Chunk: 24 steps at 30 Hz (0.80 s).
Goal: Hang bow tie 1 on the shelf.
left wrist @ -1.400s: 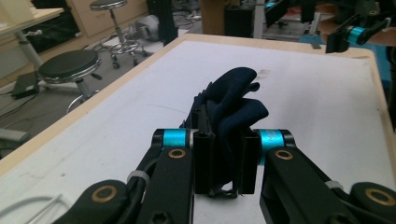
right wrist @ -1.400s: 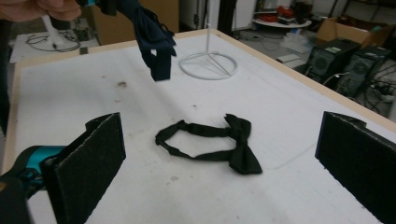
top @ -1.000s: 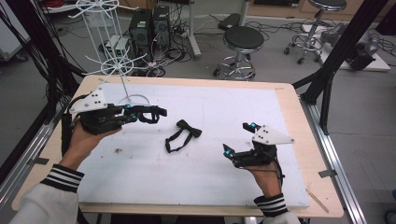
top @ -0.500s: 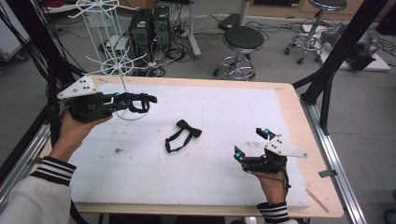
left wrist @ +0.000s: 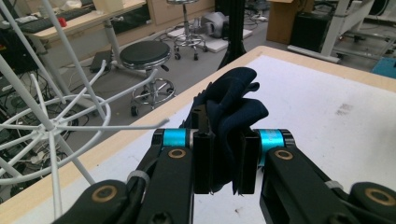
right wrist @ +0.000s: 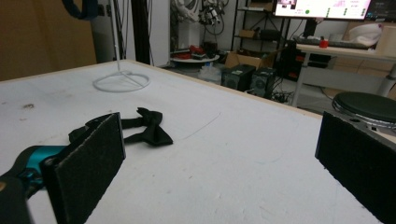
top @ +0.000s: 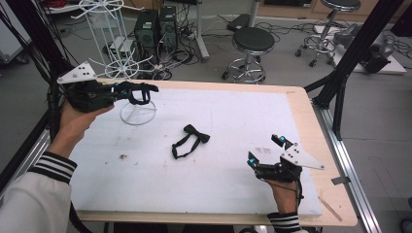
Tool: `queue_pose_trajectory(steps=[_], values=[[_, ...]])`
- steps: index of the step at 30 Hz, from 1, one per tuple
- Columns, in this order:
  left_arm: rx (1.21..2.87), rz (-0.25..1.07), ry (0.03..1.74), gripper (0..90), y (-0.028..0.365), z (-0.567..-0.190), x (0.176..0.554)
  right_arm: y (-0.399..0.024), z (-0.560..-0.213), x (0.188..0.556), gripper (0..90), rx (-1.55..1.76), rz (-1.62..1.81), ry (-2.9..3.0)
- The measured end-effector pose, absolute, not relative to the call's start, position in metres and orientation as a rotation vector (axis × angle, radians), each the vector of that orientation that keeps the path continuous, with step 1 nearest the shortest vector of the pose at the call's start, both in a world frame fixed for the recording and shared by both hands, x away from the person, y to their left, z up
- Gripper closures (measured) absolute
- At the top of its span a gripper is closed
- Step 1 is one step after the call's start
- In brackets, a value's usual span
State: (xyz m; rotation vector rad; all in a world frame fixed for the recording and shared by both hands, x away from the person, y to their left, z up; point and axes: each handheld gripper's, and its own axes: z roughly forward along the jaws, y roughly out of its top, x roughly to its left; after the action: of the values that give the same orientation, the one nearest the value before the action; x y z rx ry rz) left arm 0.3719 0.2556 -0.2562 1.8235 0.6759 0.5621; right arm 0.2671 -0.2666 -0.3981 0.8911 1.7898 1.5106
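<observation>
High view: left tool (top: 138, 90) clamped on dark bow tie (top: 137, 95), upper left, just beside white wire rack (top: 119, 68); right tool (top: 265, 150) wide, lower right; second bow tie (top: 190, 140) mid-bench, nearer it

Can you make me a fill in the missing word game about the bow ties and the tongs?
1. The left tongs are shut on a dark ____.
2. The other bow tie lies flat on the ____ table top.
3. The jaws of the right tongs stand ____, with nothing between them.
4. The wire stand by the left tongs is ____ in colour.

Missing words: bow tie; white; open; white
</observation>
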Motion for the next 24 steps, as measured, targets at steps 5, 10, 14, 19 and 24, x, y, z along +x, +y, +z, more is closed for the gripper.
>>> queue_pose_trajectory(steps=[5, 10, 14, 19, 24], values=[[1.824, 0.579, 0.704, 80.9, 0.253, -0.253, 0.381, -0.267, -0.398, 0.267, 0.8, 0.887, 1.513, 1.791], [1.821, 0.59, 0.747, 80.9, 0.253, -0.253, 0.388, -0.268, -0.398, 0.268, 0.8, 0.89, 1.513, 1.798], [1.824, 0.602, 0.79, 80.9, 0.255, -0.254, 0.394, -0.268, -0.399, 0.268, 0.8, 0.895, 1.521, 1.802], [1.82, 0.607, 0.841, 80.8, 0.254, -0.255, 0.399, -0.27, -0.398, 0.268, 0.8, 0.895, 1.526, 1.8], [1.828, 0.623, 0.886, 80.5, 0.253, -0.256, 0.402, -0.272, -0.398, 0.267, 0.8, 0.891, 1.527, 1.797]])
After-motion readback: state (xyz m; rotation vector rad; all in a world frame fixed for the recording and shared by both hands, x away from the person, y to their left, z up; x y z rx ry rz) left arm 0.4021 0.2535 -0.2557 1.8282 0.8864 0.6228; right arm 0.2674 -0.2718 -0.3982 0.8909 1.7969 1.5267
